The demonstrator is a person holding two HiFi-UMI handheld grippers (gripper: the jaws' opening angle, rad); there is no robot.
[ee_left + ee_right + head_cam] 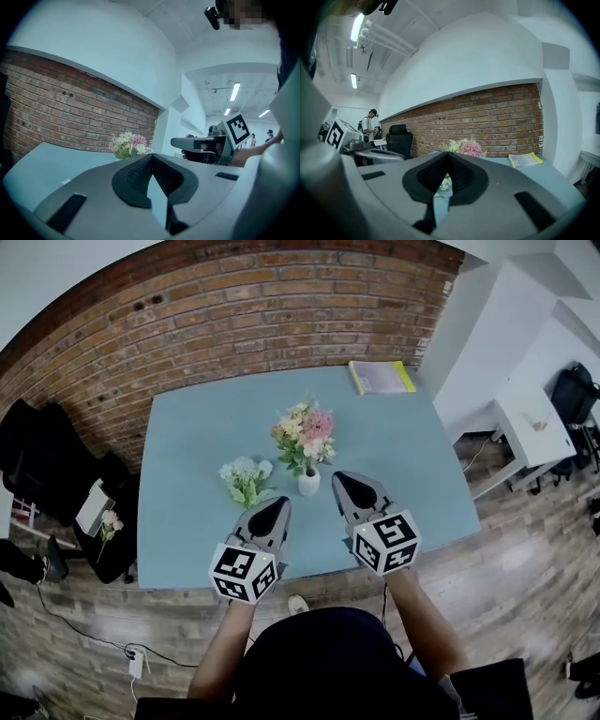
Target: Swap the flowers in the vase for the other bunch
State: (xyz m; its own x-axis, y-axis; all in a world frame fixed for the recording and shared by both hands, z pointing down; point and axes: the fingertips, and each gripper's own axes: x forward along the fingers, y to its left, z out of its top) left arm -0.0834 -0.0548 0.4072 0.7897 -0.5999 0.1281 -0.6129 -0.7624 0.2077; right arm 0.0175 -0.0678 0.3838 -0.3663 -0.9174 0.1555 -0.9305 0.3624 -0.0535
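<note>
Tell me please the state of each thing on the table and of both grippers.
vase: upright, holds the pink bunch.
pink bunch: standing in the vase.
white bunch: on the table, beside the vase, not in it.
book: closed, flat, at the far edge.
left gripper: shut, empty.
right gripper: shut, empty.

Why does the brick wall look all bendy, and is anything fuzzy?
Head view: the wide lens bows the brick wall and curves the table edges, though the flowers in the vase look sharp. Left gripper view: dim and bluish, with the near left claw a bit soft. Right gripper view: the ceiling light glares, and the corners go black.
</note>
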